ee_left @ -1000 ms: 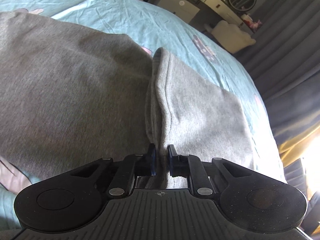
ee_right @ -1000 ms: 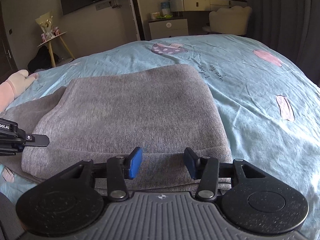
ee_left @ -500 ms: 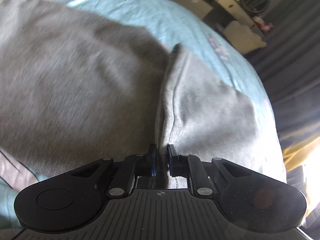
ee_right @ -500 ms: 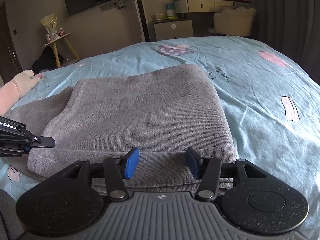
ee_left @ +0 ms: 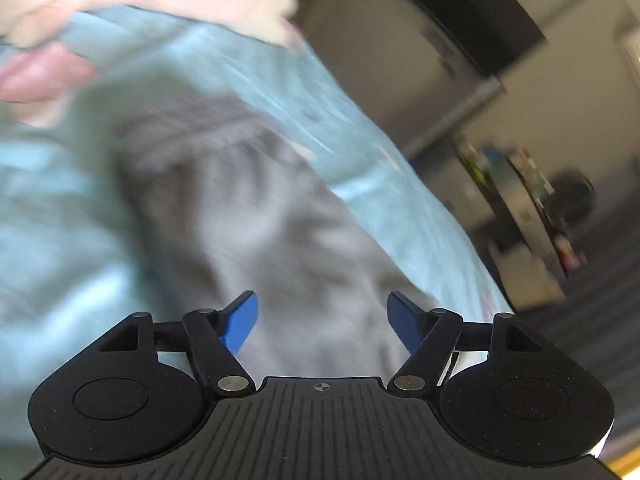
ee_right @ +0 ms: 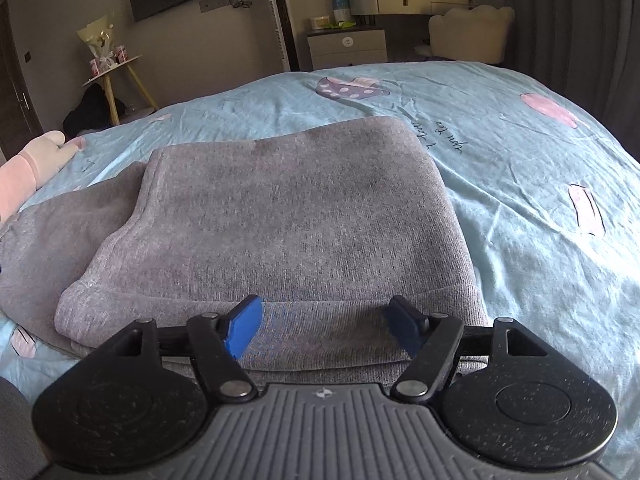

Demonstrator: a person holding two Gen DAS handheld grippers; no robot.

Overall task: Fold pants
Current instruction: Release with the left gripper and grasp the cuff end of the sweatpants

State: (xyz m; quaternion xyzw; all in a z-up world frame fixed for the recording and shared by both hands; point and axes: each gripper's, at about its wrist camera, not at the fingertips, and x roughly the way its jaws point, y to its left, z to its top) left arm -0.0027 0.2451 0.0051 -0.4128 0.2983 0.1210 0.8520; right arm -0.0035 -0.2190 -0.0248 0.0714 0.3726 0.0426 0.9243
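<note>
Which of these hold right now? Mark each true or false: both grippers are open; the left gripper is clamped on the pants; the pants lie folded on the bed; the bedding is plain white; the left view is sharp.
1. Both grippers are open. True: the left gripper and right gripper each show a wide gap between the blue pads.
2. The left gripper is clamped on the pants. False: nothing sits between its pads.
3. The pants lie folded on the bed. True: a layered grey stack.
4. The bedding is plain white. False: it is light blue with pink and purple prints.
5. The left view is sharp. False: it is motion-blurred.
</note>
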